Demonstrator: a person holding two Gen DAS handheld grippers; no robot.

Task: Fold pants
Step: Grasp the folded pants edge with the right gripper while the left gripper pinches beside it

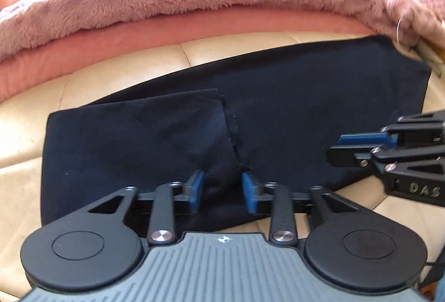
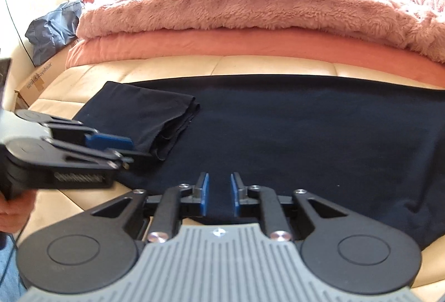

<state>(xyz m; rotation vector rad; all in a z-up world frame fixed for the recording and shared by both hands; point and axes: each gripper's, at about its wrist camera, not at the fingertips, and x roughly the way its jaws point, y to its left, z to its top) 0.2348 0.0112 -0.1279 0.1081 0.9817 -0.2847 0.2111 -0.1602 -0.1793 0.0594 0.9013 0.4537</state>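
Extending past frame: dark pants (image 2: 278, 135).

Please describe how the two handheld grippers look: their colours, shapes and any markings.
Both the left gripper and the right gripper have black linkage arms, round black discs, blue finger pads and a ribbed grey body with a small emblem. Raised letters "DAS" mark the right one's side.

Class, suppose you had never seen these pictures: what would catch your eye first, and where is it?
The dark pants spread flat on the cream couch, one end folded over. Behind them lies a fluffy pink blanket. In front, the left hand-held gripper and right hand-held gripper hover, jaws apart.
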